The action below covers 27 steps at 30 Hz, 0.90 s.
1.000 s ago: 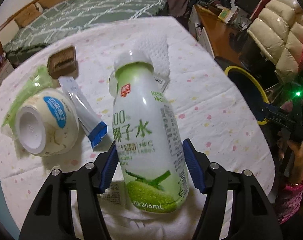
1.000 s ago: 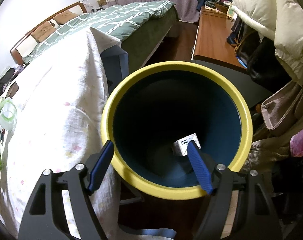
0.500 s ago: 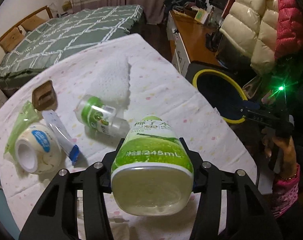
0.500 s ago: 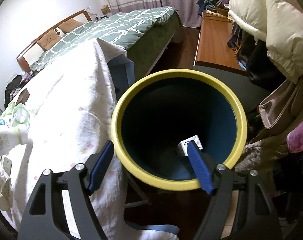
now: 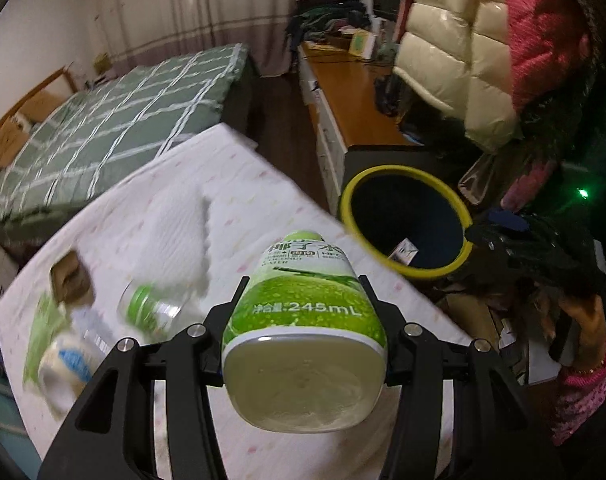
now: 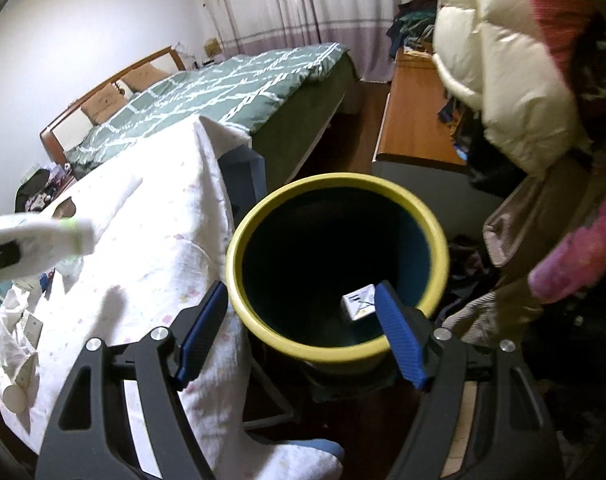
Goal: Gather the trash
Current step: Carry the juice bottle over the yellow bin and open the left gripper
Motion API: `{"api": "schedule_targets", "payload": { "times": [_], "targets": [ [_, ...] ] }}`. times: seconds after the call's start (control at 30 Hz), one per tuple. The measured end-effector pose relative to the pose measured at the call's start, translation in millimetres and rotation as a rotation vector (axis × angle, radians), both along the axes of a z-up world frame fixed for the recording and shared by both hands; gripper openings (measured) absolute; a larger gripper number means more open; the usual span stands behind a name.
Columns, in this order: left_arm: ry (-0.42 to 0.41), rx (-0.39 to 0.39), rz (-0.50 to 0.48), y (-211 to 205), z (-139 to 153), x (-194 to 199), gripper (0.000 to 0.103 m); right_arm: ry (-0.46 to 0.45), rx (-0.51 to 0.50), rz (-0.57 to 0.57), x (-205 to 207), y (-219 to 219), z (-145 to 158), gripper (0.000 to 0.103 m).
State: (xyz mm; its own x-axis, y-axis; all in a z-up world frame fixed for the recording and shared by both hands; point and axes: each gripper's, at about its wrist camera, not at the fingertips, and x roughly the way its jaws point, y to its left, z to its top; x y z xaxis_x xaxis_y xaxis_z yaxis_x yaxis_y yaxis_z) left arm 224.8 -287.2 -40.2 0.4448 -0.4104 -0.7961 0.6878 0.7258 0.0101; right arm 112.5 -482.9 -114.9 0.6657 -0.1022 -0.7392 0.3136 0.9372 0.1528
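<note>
We find our left gripper [image 5: 303,312] raised, fingers clamped on the bottle [image 5: 305,320] — base toward the wrist. Our right gripper [image 6: 301,328] hangs level — jaws spread wide, gripping nothing.

The bottle [image 5: 303,320] is white with a green label. The bin [image 6: 337,268] is dark blue inside with a yellow rim. The surface [image 5: 239,216] wears white cloth with pastel specks. The bed [image 5: 115,116] is green with a white grid. The right fingers [image 6: 399,336] are blue.
</note>
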Motion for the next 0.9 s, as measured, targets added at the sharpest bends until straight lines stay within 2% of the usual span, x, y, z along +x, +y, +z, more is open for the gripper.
{"api": "schedule_targets", "payload": {
  "times": [0.23,0.4,0.6,0.9],
  "targets": [
    [-0.036,0.015,-0.113,-77,-4,-1,0.051,-0.003,-0.022,-0.042,-31,-14,7,0.072],
    [-0.022,0.029,-0.175,-132,-19,4,0.051,0.01,-0.022,-0.067,-48,-22,3,0.072],
    [0.056,0.072,-0.222,-194,-60,16,0.051,0.026,-0.033,-0.096,-58,-30,-1,0.072],
    [0.17,0.142,-0.223,-243,-121,33,0.053,0.047,-0.03,-0.11,-60,-36,-7,0.072]
  ]
}}
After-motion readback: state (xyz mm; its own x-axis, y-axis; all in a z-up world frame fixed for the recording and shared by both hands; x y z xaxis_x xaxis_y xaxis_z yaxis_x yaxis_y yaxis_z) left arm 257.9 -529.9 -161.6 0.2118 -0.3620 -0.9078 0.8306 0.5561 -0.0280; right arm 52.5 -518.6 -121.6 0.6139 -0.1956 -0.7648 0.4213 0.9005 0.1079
